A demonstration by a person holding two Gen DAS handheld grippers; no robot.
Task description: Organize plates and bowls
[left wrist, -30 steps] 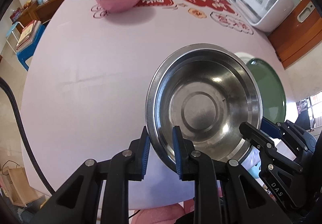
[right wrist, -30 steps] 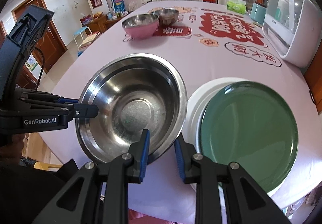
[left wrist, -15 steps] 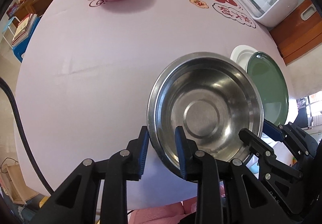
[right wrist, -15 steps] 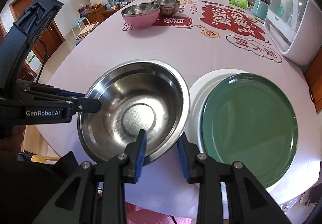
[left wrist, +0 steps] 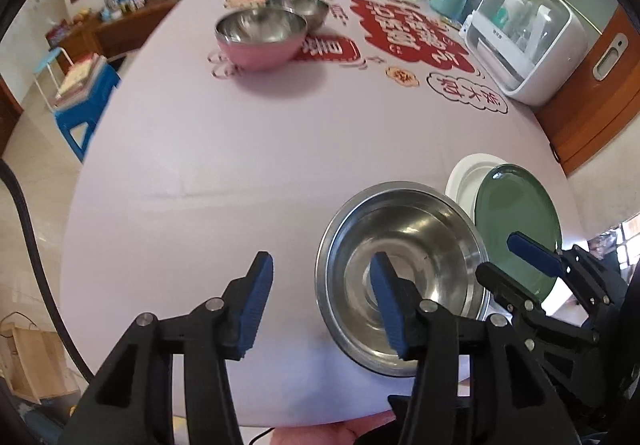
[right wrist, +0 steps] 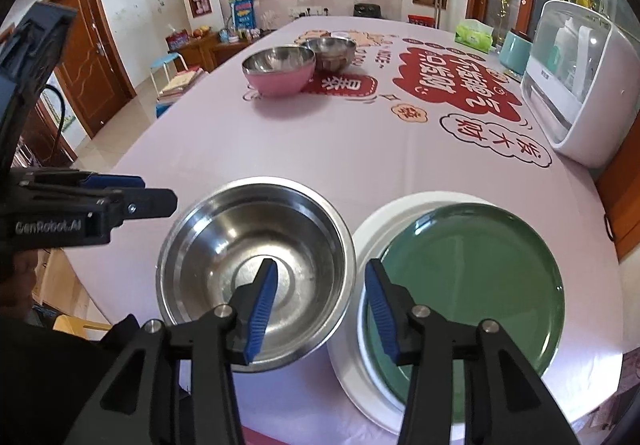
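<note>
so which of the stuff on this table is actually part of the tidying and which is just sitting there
Part of the job:
- large stainless steel bowl
- round green plate on a white plate
- pink-sided steel bowl
- small plain steel bowl behind it

Just lying about:
- white cabinet with clear lid
- green tissue pack
- teal canister

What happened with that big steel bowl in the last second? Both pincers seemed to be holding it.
Both let go. The left gripper and the right gripper were clamped on the large steel bowl's rim; their jaws have just been opening and both lifted clear, leaving the bowl resting on the table. The green plate, white plate and pink bowl stayed put.
</note>
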